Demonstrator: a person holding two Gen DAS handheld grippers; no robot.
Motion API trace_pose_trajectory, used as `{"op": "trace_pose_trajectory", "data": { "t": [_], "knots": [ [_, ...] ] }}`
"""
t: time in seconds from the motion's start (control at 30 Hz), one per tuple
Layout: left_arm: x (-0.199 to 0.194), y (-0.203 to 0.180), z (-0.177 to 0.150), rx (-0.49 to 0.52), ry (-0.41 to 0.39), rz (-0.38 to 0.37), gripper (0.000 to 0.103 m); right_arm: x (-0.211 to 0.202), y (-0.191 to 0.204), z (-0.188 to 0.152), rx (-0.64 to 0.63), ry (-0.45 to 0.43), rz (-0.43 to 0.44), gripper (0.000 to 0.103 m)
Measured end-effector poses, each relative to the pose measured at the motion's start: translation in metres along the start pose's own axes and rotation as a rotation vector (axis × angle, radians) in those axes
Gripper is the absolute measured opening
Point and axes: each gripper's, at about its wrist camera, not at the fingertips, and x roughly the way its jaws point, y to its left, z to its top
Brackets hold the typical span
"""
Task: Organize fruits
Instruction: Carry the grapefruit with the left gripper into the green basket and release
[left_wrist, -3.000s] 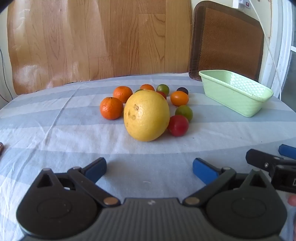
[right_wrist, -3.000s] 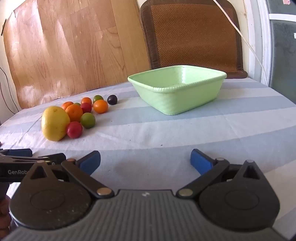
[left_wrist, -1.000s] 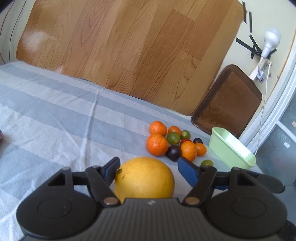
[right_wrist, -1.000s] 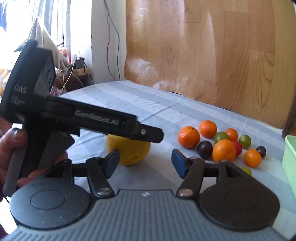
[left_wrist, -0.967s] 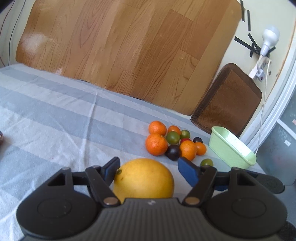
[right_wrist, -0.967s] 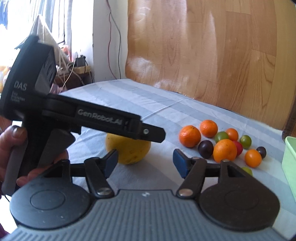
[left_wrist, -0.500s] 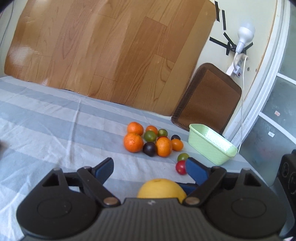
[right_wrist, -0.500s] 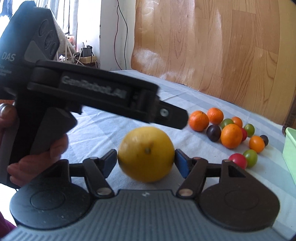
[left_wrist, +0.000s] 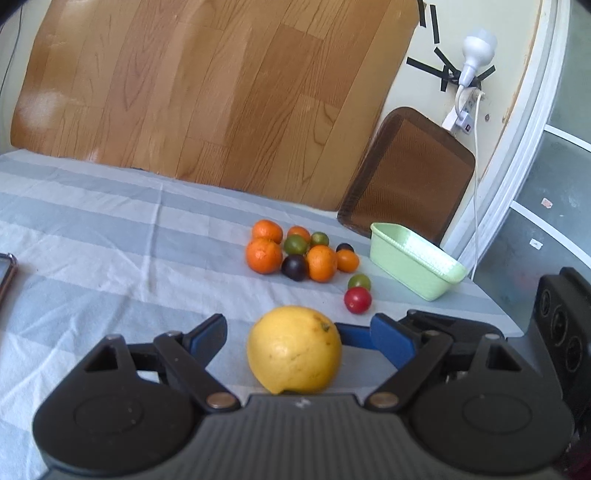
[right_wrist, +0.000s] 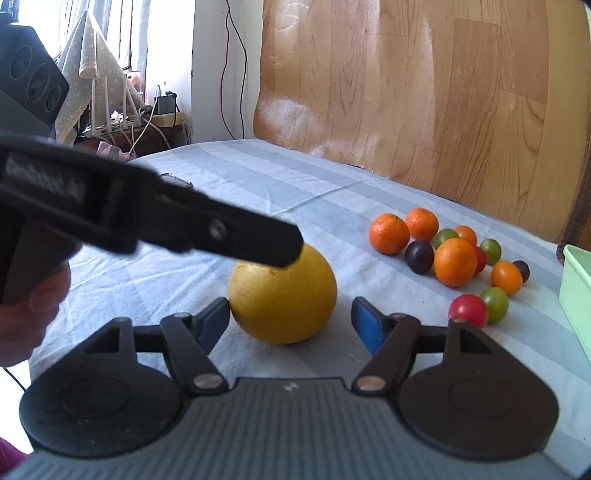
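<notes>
The left gripper (left_wrist: 298, 334) hangs open above the grapefruit (left_wrist: 294, 349), which sits on the tablecloth (left_wrist: 110, 258) near its front edge. The right gripper (right_wrist: 289, 317), also open, brackets it, left finger touching; I'd judge it nearer. The bin (left_wrist: 415, 265) lies far right.

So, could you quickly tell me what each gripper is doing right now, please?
Left gripper: open, holding nothing; the grapefruit sits between its fingers.
Right gripper: open, around the same grapefruit, one finger touching, not clamped.
</notes>
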Motion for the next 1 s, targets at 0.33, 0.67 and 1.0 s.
{"op": "trace_pose_trajectory", "data": {
  "t": [0.33,0.67,1.0],
  "knots": [
    [0.018,-0.02,0.018,0.03,0.032,-0.003,0.057,-0.014,-0.002,0.0,-0.056,-0.089,-0.072,0.063],
    [0.15,-0.171,0.075,0.285,0.013,-0.226,0.058,-0.091,-0.13,-0.013,0.081,-0.209,-0.496,0.063],
    [0.247,-0.21,0.066,0.263,0.118,-0.184,0.059,-0.079,-0.217,-0.041,0.219,-0.119,-0.557,0.064]
  ]
}}
